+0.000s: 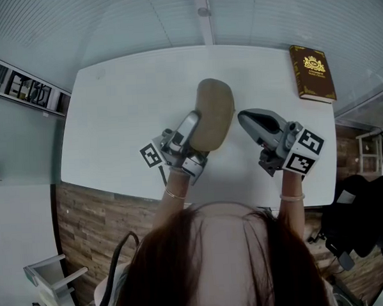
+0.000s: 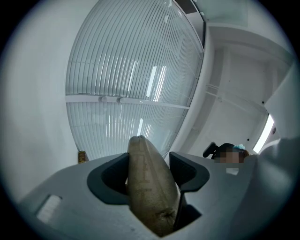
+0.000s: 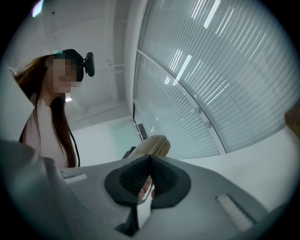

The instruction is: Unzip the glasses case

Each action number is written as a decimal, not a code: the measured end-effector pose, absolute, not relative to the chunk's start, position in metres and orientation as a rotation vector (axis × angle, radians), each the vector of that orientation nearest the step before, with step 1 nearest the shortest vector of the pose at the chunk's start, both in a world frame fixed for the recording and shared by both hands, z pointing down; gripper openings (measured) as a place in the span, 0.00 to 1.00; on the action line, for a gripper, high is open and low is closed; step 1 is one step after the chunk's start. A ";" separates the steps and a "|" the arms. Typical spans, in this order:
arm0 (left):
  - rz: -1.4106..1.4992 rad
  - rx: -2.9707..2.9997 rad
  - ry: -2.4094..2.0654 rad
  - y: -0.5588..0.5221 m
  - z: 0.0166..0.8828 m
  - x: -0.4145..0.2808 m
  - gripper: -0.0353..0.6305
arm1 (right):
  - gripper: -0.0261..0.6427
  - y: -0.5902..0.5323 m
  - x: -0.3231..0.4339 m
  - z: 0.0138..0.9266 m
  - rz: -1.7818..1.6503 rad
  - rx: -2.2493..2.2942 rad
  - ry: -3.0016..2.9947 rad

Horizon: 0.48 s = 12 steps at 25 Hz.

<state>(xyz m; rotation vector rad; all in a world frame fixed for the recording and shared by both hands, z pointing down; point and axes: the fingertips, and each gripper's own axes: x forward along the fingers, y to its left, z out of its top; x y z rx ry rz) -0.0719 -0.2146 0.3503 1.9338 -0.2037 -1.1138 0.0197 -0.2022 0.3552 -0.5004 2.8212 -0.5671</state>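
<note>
Gripping the tan glasses case (image 1: pixel 213 113) by its sides in the left claw (image 1: pixel 195 126), raised above the white counter (image 1: pixel 112 108), with the right claw (image 1: pixel 242 118) clenched tight just beside it — the zip looks unstarted, so finding and pinching the pull likely comes next.

We see the glasses case (image 1: pixel 213 114), a tan, fabric-covered oval, lifted off the worktop (image 1: pixel 113 121) and tipped up at a slant. Its lower end sits clamped between the pads of the left gripper (image 2: pixel 149 168), and its two halves lie together.
</note>
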 end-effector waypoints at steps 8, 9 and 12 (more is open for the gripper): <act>-1.140 1.892 -0.224 -0.221 0.352 -0.075 0.47 | 0.04 -0.200 0.016 0.359 -0.568 -0.492 2.841; -1.141 1.891 -0.226 -0.222 0.352 -0.075 0.47 | 0.04 -0.199 0.015 0.359 -0.570 -0.491 2.841; -1.138 1.893 -0.231 -0.222 0.351 -0.075 0.47 | 0.04 -0.199 0.015 0.359 -0.576 -0.490 2.839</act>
